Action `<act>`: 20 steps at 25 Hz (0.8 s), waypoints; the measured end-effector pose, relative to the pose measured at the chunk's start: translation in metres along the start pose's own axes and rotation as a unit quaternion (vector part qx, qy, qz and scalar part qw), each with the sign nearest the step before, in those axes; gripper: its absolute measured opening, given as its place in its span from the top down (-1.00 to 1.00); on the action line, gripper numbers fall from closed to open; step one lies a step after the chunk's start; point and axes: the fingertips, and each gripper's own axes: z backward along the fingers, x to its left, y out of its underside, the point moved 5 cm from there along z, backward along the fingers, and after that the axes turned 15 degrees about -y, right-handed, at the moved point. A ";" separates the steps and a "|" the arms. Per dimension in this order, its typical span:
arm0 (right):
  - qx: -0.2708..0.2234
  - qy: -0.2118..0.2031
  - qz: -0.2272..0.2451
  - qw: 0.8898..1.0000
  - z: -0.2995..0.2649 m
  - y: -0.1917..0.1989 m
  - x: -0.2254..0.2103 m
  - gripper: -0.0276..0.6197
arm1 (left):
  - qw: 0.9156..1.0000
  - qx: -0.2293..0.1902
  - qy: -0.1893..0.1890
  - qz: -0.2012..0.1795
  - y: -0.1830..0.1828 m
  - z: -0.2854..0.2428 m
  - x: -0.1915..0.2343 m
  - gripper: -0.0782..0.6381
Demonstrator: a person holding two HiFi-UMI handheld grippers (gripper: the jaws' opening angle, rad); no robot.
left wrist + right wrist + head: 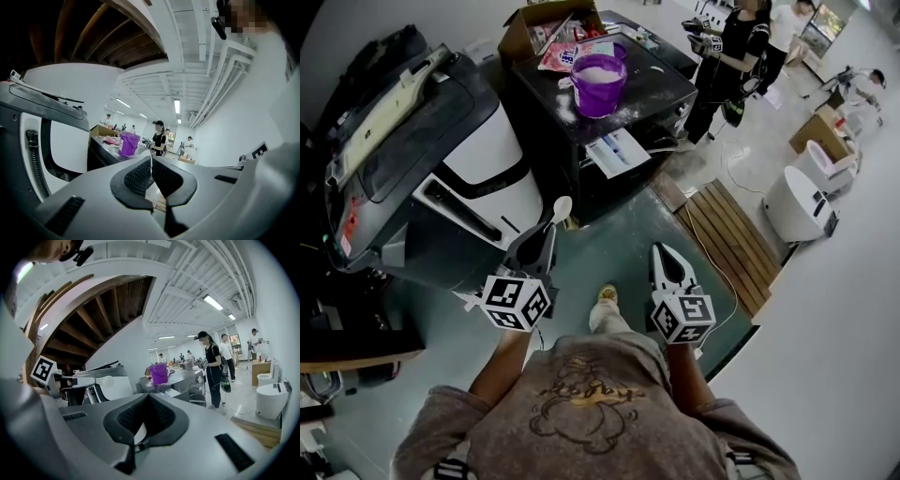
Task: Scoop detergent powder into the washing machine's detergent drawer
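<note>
A purple bucket [598, 82] of white detergent powder stands on top of a dark washing machine [661, 89], far ahead of both grippers. The machine's white detergent drawer [617, 152] is pulled open at its front. My left gripper [546, 230] is shut on the handle of a white spoon [562, 208], whose bowl points up towards the machine. In the left gripper view the spoon [151, 161] shows as a thin white edge between the pads, with the bucket [128, 143] beyond. My right gripper [664, 251] is shut with nothing in it; the bucket [159, 373] lies ahead of it.
A white and black washing machine [473, 169] stands at the left, close to my left gripper. A cardboard box [546, 28] sits behind the bucket. A wooden pallet [727, 239] and white appliance [797, 202] lie right. People [727, 56] stand at the back.
</note>
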 end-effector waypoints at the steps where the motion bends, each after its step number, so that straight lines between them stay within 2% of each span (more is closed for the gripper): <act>1: -0.001 -0.002 -0.001 1.000 -0.006 -0.003 -0.008 0.91 | 1.000 0.000 -0.002 -0.001 -0.002 -0.009 -0.002 0.72; 10: -0.001 -0.027 -0.011 1.000 -0.053 -0.038 -0.079 0.91 | 1.000 -0.006 -0.022 0.001 -0.021 -0.086 -0.021 0.72; 20: 0.003 -0.054 -0.008 0.998 -0.089 -0.062 -0.131 0.91 | 0.999 -0.026 -0.045 0.004 -0.038 -0.138 -0.034 0.72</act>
